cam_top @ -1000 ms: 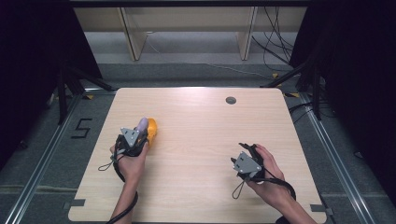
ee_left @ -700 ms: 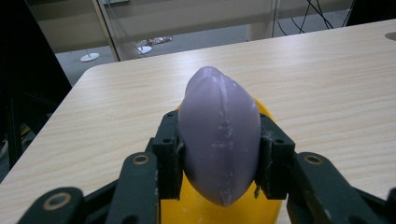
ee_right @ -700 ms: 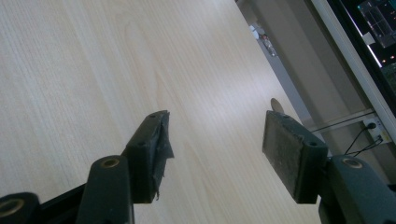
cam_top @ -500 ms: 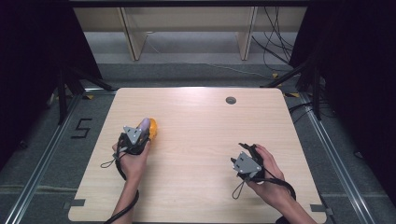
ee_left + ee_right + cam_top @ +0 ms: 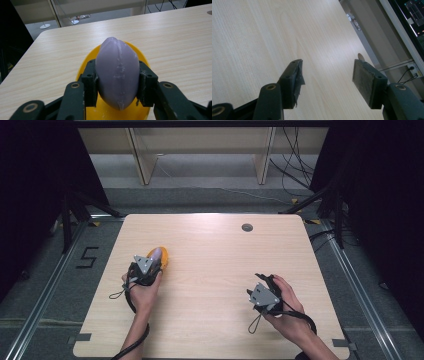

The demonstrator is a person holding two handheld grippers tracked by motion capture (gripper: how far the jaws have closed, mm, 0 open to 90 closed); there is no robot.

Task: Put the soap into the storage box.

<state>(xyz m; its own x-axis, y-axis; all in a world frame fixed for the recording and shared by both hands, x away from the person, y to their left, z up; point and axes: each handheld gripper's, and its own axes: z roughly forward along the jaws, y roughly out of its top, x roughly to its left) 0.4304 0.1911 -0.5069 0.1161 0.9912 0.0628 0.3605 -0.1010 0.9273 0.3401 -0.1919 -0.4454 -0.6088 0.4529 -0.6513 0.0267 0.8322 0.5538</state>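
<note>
Nothing has moved: the left gripper (image 5: 117,82) stays clenched on the purple soap (image 5: 117,72) over the yellow dish (image 5: 86,67), not yet released, while the right gripper (image 5: 327,82) hangs open above the table (image 5: 249,37).

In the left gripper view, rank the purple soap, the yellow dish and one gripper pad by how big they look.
1. purple soap, though it sits nearest the camera and hides much of the dish.
2. yellow dish, visible part only.
3. Pad of the left gripper: pads pressing the soap's sides.

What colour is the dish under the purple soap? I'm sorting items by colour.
Yellow-orange. The dish under the soap shows best in the left gripper view.
</note>
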